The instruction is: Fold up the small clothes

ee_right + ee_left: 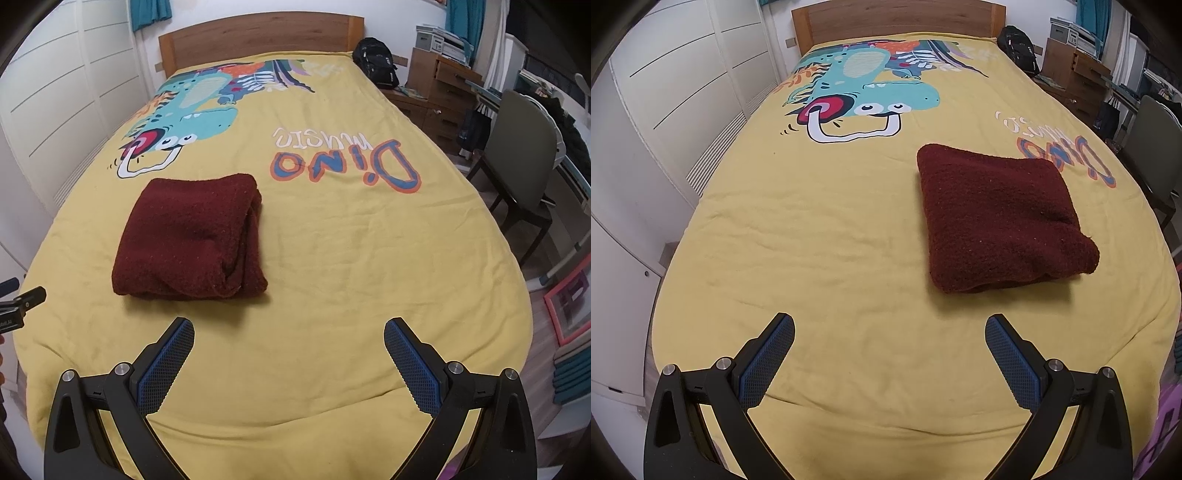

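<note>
The left gripper (889,332) has its jaws spread wide, gripping nothing; the folded dark red sweater (1001,218) lies on the yellow bedspread (812,229) ahead and right of them. From the right gripper (289,336), likewise wide and bare, it sits ahead-left. It looks soft, thick and light; best pinched at its layered edge. Its long axis runs away from the jaws.
</note>
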`<state>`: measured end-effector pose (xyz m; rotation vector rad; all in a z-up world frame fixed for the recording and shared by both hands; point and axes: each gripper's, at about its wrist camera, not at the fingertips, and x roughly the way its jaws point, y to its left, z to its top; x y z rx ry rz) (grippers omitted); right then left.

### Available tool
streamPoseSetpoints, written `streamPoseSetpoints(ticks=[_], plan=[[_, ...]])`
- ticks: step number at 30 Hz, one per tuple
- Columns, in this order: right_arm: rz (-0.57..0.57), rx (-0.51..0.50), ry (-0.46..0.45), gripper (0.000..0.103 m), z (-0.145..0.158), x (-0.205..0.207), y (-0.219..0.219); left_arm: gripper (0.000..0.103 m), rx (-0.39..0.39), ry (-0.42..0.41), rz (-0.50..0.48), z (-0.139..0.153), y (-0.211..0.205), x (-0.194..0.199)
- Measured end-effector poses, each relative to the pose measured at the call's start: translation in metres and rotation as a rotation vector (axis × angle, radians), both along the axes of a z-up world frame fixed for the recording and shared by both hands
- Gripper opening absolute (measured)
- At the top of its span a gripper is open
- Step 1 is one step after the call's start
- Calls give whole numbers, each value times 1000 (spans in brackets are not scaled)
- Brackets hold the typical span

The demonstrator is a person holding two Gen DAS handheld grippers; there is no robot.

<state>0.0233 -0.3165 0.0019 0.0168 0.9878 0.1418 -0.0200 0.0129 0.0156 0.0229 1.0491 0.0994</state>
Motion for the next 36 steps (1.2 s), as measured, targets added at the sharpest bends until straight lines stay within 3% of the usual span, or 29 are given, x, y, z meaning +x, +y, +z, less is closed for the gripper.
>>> streamPoseSetpoints(ticks=[36], plan=[[6, 0, 31, 103, -9, 1, -1, 102, -14, 9, -1, 0, -1, 2]])
